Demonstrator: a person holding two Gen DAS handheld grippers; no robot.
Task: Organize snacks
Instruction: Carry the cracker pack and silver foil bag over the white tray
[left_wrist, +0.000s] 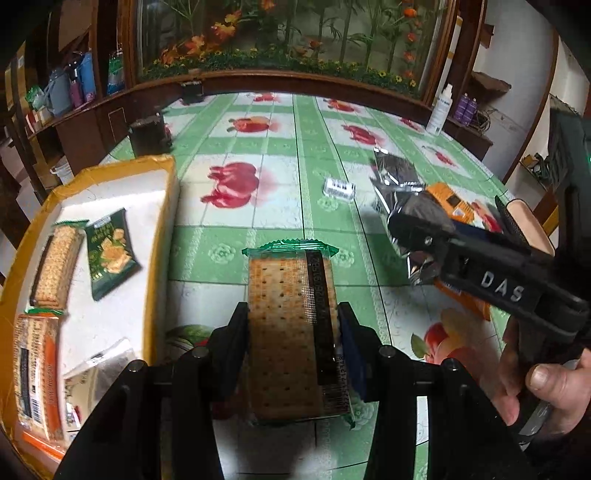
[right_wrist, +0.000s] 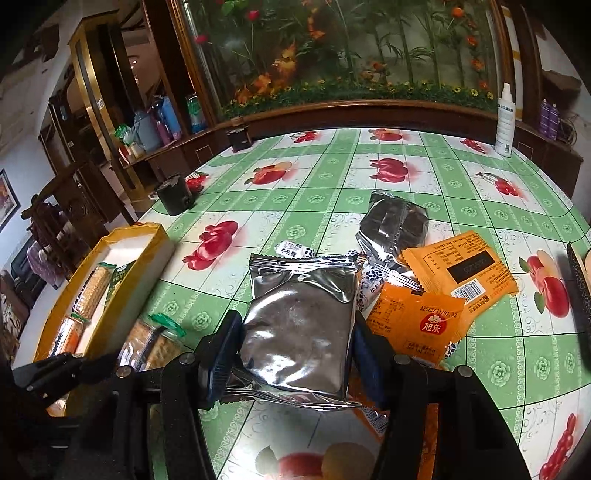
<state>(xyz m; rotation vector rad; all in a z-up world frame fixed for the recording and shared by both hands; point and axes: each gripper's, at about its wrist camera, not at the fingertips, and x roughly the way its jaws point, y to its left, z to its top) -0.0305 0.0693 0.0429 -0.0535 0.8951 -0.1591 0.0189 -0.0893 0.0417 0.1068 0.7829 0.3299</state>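
Note:
My left gripper (left_wrist: 291, 332) is shut on a clear cracker packet (left_wrist: 288, 325) with green ends, held over the tablecloth right of the yellow-rimmed box (left_wrist: 168, 206). The box holds several snack packets, among them a cracker packet (left_wrist: 55, 266) and a green packet (left_wrist: 110, 254). My right gripper (right_wrist: 295, 332) is shut on a silver foil packet (right_wrist: 299, 325). It also shows in the left wrist view (left_wrist: 417, 236) at the right. Two orange packets (right_wrist: 417, 325) (right_wrist: 461, 273), another silver packet (right_wrist: 395, 225) and a small white candy (right_wrist: 295, 251) lie on the table.
The table has a green fruit-print cloth (right_wrist: 332, 184). A black cup (right_wrist: 173, 195) and a small black box (right_wrist: 240, 138) stand at the far left. A white spray bottle (right_wrist: 504, 122) stands at the far right. A flower display case runs behind the table.

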